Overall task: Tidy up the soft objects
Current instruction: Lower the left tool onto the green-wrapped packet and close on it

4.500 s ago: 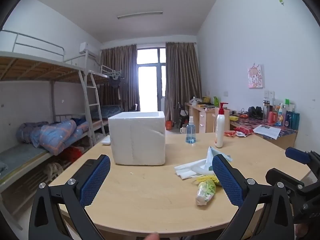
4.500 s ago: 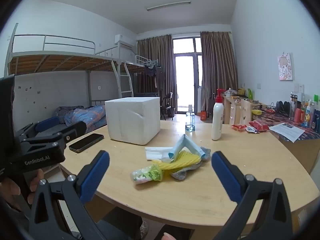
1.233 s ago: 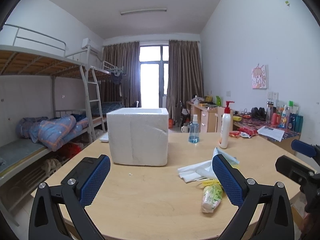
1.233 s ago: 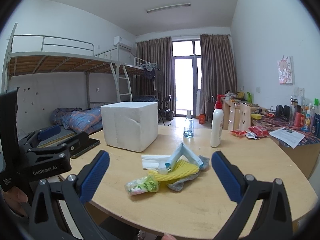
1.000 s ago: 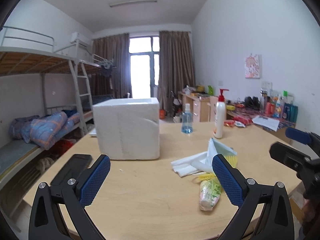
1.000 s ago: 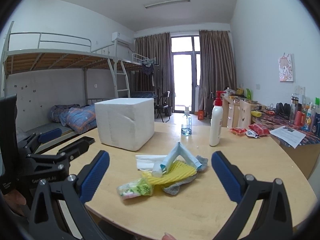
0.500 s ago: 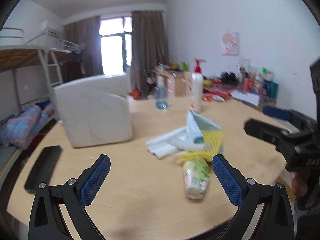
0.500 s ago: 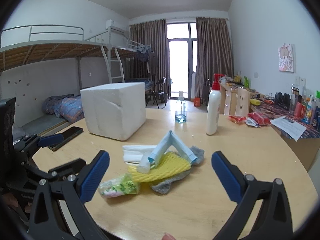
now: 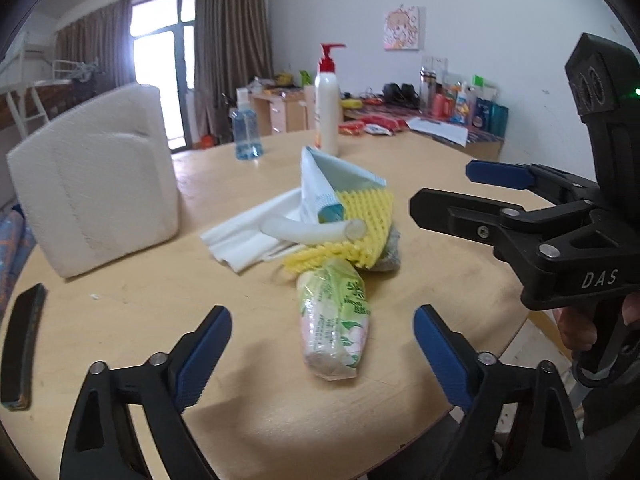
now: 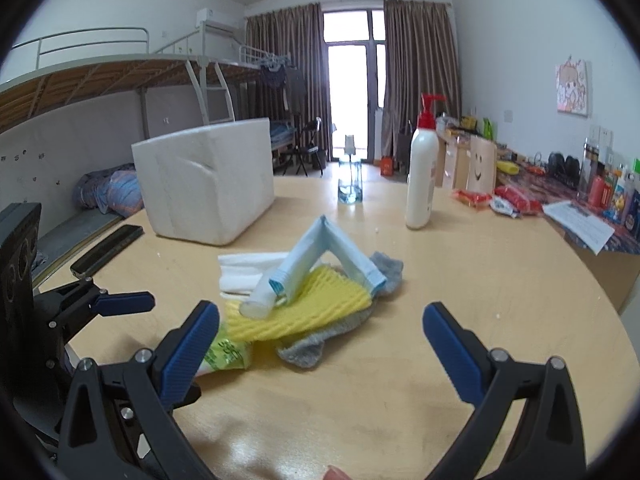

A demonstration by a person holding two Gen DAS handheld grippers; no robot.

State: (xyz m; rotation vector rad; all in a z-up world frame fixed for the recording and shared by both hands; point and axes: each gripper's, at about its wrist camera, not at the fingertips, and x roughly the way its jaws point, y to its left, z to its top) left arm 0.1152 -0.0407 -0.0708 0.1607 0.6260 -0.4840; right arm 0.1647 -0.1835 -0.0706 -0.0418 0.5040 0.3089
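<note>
Step in hand: approach. Both claws are over the near edge of the surface [image 9: 132, 288], facing the pile of soft objects; nothing is gripped yet.
Left claw [image 9: 322, 354]: jaws spread wide, empty. The tissue pack [image 9: 335, 316] lies directly ahead between its fingers, not touching them.
Right claw [image 10: 320, 346]: jaws spread wide, empty, aimed at the centre of the pile.
Task items, location: heaped mid-surface, in front of and to the right of the foam box [image 10: 208, 190].
Count, tissue pack: 1, green-printed, nearest the left claw, its far end under the yellow foam net [image 10: 308, 312].
Count, yellow foam net: 1, lying over a grey sock [image 10: 344, 334].
Count, grey sock: 1 visible; a second cannot be ruled out beneath.
Count, tube [image 10: 316, 262]: 1, pale blue, bent into an arch on top of the net.
Count, white folded cloth [image 10: 248, 268]: 1 stack, at the back of the pile.
Count, foam box: 1, likely the receptacle; its opening is not visible.
Other items: 1 pump bottle [image 10: 420, 172], 1 small spray bottle [image 10: 350, 180], 1 phone [image 9: 22, 344].
Next move (judgement): advance the left claw to straddle the tissue pack, close lightly, then draw it clear of the net so the pile is not dragged.
</note>
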